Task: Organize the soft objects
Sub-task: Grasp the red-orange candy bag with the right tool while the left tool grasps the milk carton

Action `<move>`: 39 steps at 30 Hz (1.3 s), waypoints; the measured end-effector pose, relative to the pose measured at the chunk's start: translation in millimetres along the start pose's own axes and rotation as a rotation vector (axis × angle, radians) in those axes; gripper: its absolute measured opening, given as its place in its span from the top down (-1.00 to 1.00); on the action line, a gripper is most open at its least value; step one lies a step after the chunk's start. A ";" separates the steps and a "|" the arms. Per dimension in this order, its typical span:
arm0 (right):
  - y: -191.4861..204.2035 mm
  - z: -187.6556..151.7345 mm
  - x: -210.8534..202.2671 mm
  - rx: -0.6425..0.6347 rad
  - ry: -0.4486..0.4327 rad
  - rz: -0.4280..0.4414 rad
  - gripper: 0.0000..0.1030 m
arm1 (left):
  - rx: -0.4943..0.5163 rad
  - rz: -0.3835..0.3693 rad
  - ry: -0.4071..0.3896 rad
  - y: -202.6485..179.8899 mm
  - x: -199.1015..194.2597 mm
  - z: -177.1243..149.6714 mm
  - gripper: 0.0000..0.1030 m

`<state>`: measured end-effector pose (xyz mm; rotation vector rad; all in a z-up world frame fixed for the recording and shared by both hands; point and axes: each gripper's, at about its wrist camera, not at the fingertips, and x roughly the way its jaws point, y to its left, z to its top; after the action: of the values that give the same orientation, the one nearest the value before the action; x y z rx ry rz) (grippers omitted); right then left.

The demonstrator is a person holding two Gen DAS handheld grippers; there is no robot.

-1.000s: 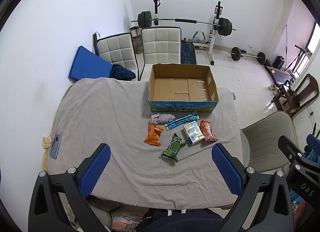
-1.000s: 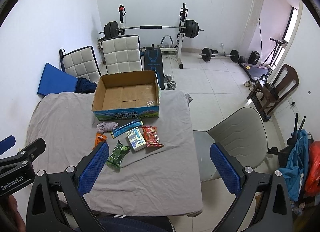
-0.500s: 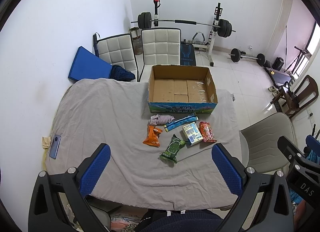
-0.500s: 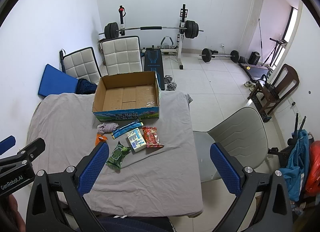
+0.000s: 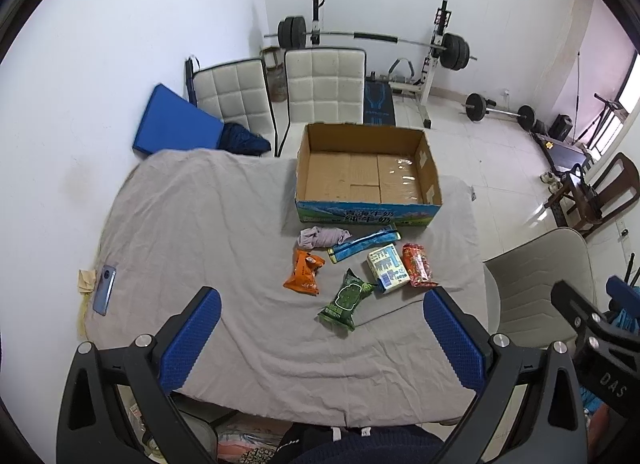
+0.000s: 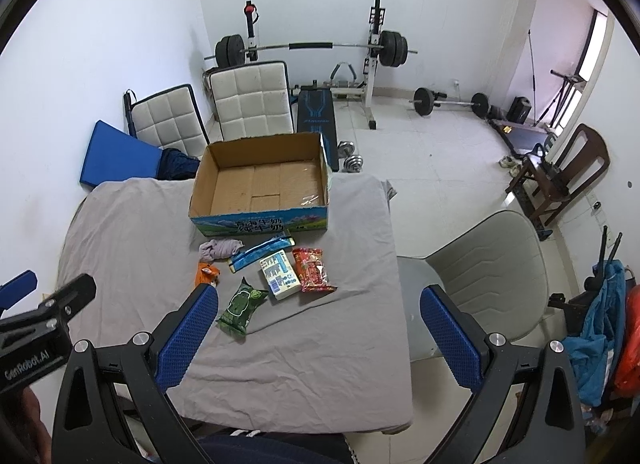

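Note:
An open, empty cardboard box point(image 5: 368, 179) point(image 6: 262, 187) stands on the grey-clothed table point(image 5: 208, 232). In front of it lie a crumpled lilac cloth point(image 5: 322, 236) point(image 6: 220, 248), a blue pouch point(image 5: 364, 248) point(image 6: 260, 251), an orange packet point(image 5: 305, 272) point(image 6: 206, 272), a green packet point(image 5: 346, 300) point(image 6: 240, 306), a white tissue pack point(image 5: 388, 268) point(image 6: 280, 274) and a red packet point(image 5: 418, 271) point(image 6: 314, 268). My left gripper point(image 5: 320, 338) is open and empty, high above the table's near edge. My right gripper point(image 6: 316, 334) is open and empty, high above the near right part.
A phone point(image 5: 105, 288) lies at the table's left edge. Two white chairs point(image 5: 324, 87) and a blue mat point(image 5: 176, 125) stand behind the table, a grey chair point(image 6: 488, 276) at its right. Weight gear point(image 6: 312, 49) lines the back wall.
Both views have pulled slightly back and up from the table. Nothing on the table has moved, and both grippers stay open.

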<state>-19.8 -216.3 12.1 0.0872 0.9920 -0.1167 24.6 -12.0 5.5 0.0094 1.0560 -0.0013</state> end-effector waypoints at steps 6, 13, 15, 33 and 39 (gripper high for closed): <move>-3.2 13.0 89.2 0.001 0.129 0.040 -1.00 | -0.065 0.001 0.119 14.8 90.7 12.2 -1.00; -4.9 13.1 250.8 -0.043 0.348 0.074 -0.99 | -0.049 -0.043 0.293 6.8 213.2 8.8 -1.00; -9.1 9.4 297.8 -0.041 0.415 0.091 -0.99 | -0.045 -0.042 0.342 0.0 246.9 6.7 -1.00; -30.7 -42.2 524.5 0.053 0.734 0.153 0.05 | -0.078 -0.089 0.590 -53.9 381.4 -9.2 -1.00; -58.0 -53.3 526.6 0.022 0.709 0.002 0.02 | -0.068 -0.110 0.636 -87.2 409.9 -6.9 -1.00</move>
<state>213.2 -297.7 -459.7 0.1560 1.6988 -0.0955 219.9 -97.7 -355.3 -0.1171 1.6909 -0.0652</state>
